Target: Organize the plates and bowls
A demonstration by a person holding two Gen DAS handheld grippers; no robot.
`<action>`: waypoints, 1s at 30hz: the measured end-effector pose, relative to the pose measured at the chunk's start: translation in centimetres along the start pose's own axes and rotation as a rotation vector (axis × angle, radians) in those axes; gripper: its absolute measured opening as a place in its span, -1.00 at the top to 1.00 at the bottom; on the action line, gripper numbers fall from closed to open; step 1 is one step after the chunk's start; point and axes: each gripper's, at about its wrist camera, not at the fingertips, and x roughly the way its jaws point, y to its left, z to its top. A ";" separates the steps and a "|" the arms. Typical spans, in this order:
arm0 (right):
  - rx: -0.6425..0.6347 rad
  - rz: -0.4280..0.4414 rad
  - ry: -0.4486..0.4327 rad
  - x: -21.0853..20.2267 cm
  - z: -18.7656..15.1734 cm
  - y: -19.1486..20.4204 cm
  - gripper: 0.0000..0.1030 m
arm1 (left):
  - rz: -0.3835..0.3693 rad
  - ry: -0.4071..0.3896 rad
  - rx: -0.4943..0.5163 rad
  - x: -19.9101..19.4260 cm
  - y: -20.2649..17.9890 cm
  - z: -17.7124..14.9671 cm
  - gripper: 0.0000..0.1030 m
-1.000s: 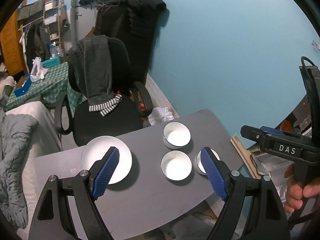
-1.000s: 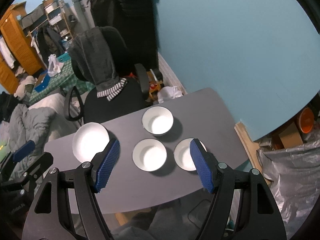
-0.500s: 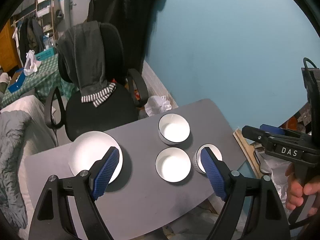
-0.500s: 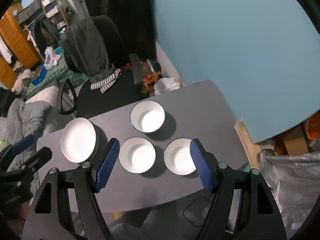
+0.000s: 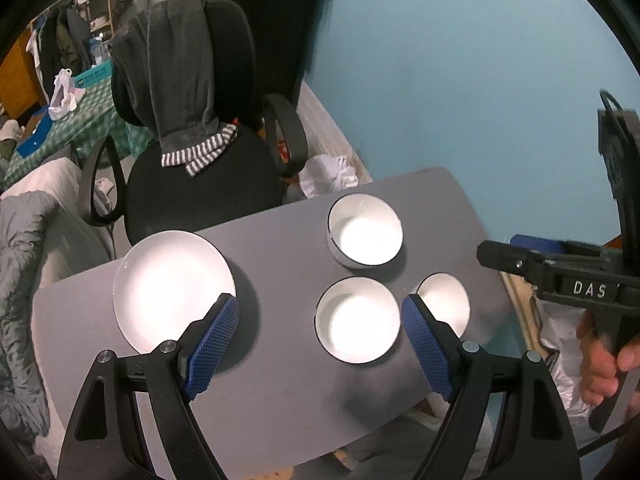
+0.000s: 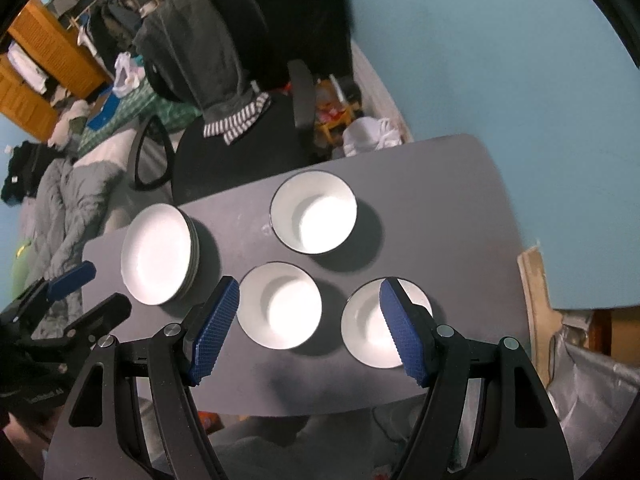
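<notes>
1. We hold both tongs tilted steeply down over the grey table [image 5: 280,380].
2. Our left gripper [image 5: 320,344] gapes wide, empty; the stacked white plates [image 5: 172,288] lie behind its left pad.
3. Our right gripper [image 6: 310,328] gapes too, gripping nothing.
4. Three round, glossy white bowls [image 6: 280,310] sit ahead, one framed between its ribbed blue pads [image 6: 214,328].

White plate stack [image 6: 158,254] left of three white bowls [image 6: 280,310] on table
</notes>
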 end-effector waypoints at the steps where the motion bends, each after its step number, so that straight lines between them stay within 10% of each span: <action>1: -0.005 0.003 0.007 0.4 0.1 0.0 -0.40 | 0.005 0.009 0.004 0.5 0.0 -0.1 -0.65; 30: -0.265 0.070 0.287 15.8 -1.1 -0.2 -0.40 | 0.048 0.292 -0.072 15.1 1.3 -3.9 -0.65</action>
